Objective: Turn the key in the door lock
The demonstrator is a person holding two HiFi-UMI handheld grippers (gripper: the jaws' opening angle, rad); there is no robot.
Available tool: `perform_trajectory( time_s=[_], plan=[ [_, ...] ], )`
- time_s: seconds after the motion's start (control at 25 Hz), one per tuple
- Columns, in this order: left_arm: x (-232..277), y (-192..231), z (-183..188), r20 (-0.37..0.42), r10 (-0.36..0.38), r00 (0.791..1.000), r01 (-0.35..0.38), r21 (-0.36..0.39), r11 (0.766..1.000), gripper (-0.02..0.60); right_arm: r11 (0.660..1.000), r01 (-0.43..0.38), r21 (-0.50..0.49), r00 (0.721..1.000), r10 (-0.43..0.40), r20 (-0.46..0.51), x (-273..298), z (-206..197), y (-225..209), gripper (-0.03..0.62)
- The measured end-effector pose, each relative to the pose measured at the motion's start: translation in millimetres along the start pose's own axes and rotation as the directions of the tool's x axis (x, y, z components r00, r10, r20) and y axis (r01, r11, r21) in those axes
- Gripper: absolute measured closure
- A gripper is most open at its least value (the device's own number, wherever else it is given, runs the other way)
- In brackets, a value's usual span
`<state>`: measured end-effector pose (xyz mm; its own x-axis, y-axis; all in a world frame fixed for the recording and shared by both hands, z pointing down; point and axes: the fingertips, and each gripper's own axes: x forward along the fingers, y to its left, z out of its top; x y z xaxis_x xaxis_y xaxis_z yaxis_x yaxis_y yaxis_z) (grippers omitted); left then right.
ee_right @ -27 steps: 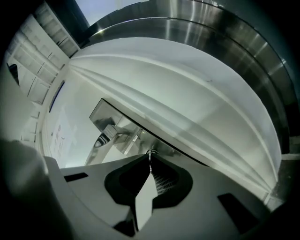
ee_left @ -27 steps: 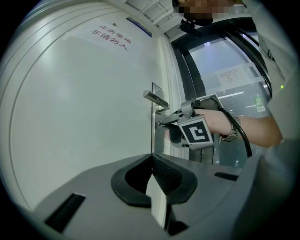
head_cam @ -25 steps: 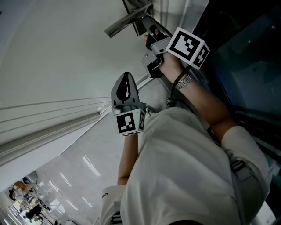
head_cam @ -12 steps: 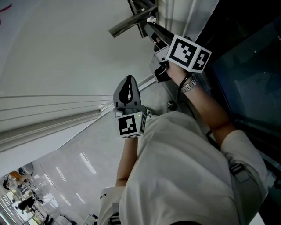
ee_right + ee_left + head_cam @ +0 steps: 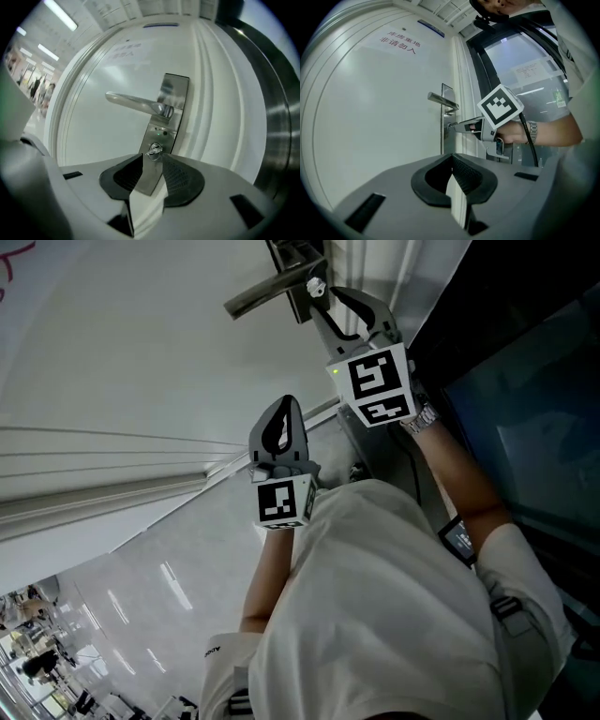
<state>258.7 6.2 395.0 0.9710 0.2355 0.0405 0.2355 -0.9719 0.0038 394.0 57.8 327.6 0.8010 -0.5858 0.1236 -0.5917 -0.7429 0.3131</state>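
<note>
The key [image 5: 153,151] sits in the cylinder of a steel lock plate [image 5: 166,117], below the lever handle [image 5: 133,103] of a white door. My right gripper [image 5: 153,157] is at the key; its jaws have just been opening, and the key's head lies between the tips with a gap on either side. From above, the right gripper [image 5: 323,294] reaches to the key [image 5: 316,285] under the handle [image 5: 262,293]. My left gripper [image 5: 284,401] hangs back from the door, shut and empty. From the left gripper [image 5: 451,157] view, the right gripper [image 5: 452,125] points level at the plate [image 5: 446,117].
A red-lettered sign [image 5: 399,38] is on the door's upper part. Right of the door runs a white frame [image 5: 211,108], then a dark metal-framed glass panel [image 5: 525,70]. The person's white-clad body [image 5: 394,596] fills the lower head view.
The right gripper has rolled about its own axis, its marker cube now facing another way, and its jaws have spread apart at the key. The left gripper drifted slightly.
</note>
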Motion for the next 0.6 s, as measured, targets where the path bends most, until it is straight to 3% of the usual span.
perform_trajectory(
  time_s=[0.12, 0.24, 0.32, 0.44, 0.6],
  plan=[
    [5, -11, -1, 0.006, -0.004, 1.0, 0.004, -0.004, 1.0, 0.572, 0.973, -0.012, -0.23, 0.999, 0.003, -0.04, -1, -2, -4, 0.485],
    [14, -18, 0, 0.027, -0.003, 1.0, 0.004, -0.009, 1.0, 0.572, 0.914, -0.048, -0.403, 0.997, 0.022, -0.069, 3, -7, -3, 0.479],
    [17, -23, 2, 0.041, -0.001, 0.999, 0.002, -0.01, 1.0, 0.572, 0.851, -0.038, -0.523, 0.998, 0.01, -0.056, 5, -7, -3, 0.479],
    [16, -25, 1, 0.045, 0.017, 0.999, -0.017, -0.015, 1.0, 0.572, 0.725, -0.028, -0.688, 0.999, -0.005, -0.046, 10, -8, -1, 0.479],
    [13, -21, -3, 0.052, 0.063, 0.997, -0.062, -0.033, 0.998, 0.572, 0.588, -0.032, -0.808, 0.999, -0.005, -0.043, 19, -9, 3, 0.479]
  ],
)
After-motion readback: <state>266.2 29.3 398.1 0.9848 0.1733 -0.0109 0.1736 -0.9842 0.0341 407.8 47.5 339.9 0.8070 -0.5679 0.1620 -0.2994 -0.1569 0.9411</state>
